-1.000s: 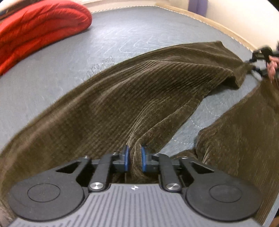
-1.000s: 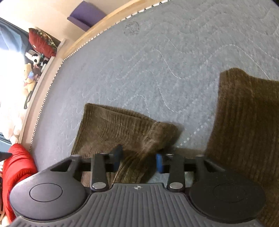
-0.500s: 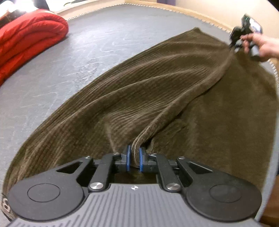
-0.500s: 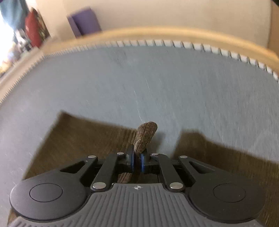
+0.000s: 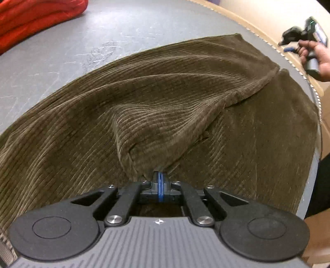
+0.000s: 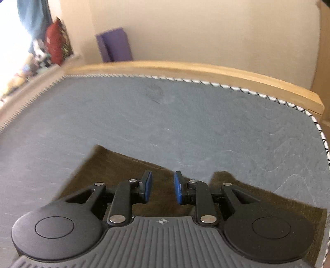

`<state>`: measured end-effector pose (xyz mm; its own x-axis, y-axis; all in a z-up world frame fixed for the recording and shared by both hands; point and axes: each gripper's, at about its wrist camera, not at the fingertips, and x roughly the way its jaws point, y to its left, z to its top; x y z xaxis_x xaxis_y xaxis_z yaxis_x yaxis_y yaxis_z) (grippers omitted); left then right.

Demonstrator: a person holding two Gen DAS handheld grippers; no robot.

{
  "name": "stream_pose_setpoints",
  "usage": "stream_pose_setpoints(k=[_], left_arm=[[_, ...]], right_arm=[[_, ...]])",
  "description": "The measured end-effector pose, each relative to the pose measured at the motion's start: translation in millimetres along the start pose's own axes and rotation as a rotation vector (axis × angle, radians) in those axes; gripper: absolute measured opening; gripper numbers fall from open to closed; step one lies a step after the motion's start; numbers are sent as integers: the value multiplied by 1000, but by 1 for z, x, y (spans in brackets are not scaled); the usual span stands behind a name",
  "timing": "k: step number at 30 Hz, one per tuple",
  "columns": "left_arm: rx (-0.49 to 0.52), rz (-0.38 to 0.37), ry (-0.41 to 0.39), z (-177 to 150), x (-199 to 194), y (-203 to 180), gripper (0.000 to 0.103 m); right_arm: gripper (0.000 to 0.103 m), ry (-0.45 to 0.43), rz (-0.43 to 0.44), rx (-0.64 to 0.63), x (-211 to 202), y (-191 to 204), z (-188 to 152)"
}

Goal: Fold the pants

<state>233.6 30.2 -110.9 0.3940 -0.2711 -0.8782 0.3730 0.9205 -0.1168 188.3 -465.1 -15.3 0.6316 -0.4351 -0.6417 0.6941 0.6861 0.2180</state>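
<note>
Brown corduroy pants [image 5: 165, 107] lie on the grey mattress [image 5: 103, 31], one leg folded over the other. My left gripper [image 5: 158, 177] is shut on a pinched fold of the pants near the crotch. My right gripper [image 6: 162, 186] is open and empty, lifted above the leg ends [image 6: 127, 165]. In the left wrist view the right gripper [image 5: 303, 39] is held in a hand at the far right, above the mattress edge, clear of the cloth.
A red folded blanket [image 5: 37, 18] lies at the far left of the mattress. A wooden bed frame [image 6: 196, 72] borders the mattress. A purple object [image 6: 114, 45] leans on the wall behind. Grey mattress [image 6: 165, 115] lies beyond the leg ends.
The right gripper let go of the leg end, opened and lifted away. The top leg now lies over the lower one. The left gripper stayed shut on the cloth.
</note>
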Motion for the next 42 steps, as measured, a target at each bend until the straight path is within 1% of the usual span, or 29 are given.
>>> stream_pose_setpoints(k=[2,3,6,8,10,12,14,16,17,18,19,20,21,22,23,25,26,27,28,29,30,33,35,37,40,42], left_arm=[[-43,-10,-46,6,-19,2,2],[-69,-10,-74,9,-32,5,4],[-134,-7,-132,13,-75,19,6],[-164,-2,-151,11,-108,30,6],[-178,14,-164,1,-138,38,7],[-192,23,-170,-20,-164,50,7],[-185,46,-162,-47,-181,59,7],[-190,68,-153,-77,-187,69,7],[-210,75,-146,-92,-186,76,7],[-239,87,-138,-107,-182,83,7],[-266,102,-124,-120,-176,91,7],[-278,117,-91,-127,-169,97,6],[-280,139,-52,-133,-162,103,7],[-277,160,-43,-137,-161,107,7],[-286,166,-39,-141,-161,112,7],[-314,159,1,-148,-155,120,9],[-304,162,22,-150,-151,120,14],[-277,169,35,-151,-146,117,22],[-246,176,42,-155,-144,115,26],[-222,176,42,-156,-142,114,32],[-216,167,38,-156,-141,116,35],[-233,161,27,-153,-131,116,35],[-236,186,31,-149,-125,118,35],[-241,221,35,-145,-119,121,35],[-252,233,36,-138,-112,125,35],[-251,237,49,-133,-106,125,35]], right_arm=[[24,-17,66,-16,-20,13,3],[24,-22,105,-33,-32,21,4],[24,-27,242,-80,-71,42,5],[25,-28,337,-149,-103,56,-2],[25,0,421,-243,-133,70,-17],[25,56,540,-383,-165,83,-42],[25,116,673,-548,-193,92,-73],[25,164,799,-755,-219,98,-112],[24,173,849,-894,-233,98,-139],[23,159,871,-1032,-243,97,-164],[23,121,880,-1175,-252,93,-192],[23,110,883,-1264,-257,89,-212],[23,129,894,-1339,-260,85,-230],[23,145,914,-1392,-264,82,-243],[23,160,949,-1441,-268,77,-254],[23,211,1014,-1527,-275,67,-270],[23,249,1047,-1572,-277,63,-277],[23,279,1071,-1614,-280,59,-283],[24,287,1088,-1659,-282,54,-290],[25,281,1091,-1698,-284,51,-296],[25,285,1090,-1718,-289,52,-303],[26,333,1104,-1743,-286,51,-311],[30,348,1116,-1777,-287,44,-320],[31,367,1122,-1811,-288,38,-330],[32,369,1109,-1868,-288,28,-346],[32,361,1105,-1892,-286,25,-349]])
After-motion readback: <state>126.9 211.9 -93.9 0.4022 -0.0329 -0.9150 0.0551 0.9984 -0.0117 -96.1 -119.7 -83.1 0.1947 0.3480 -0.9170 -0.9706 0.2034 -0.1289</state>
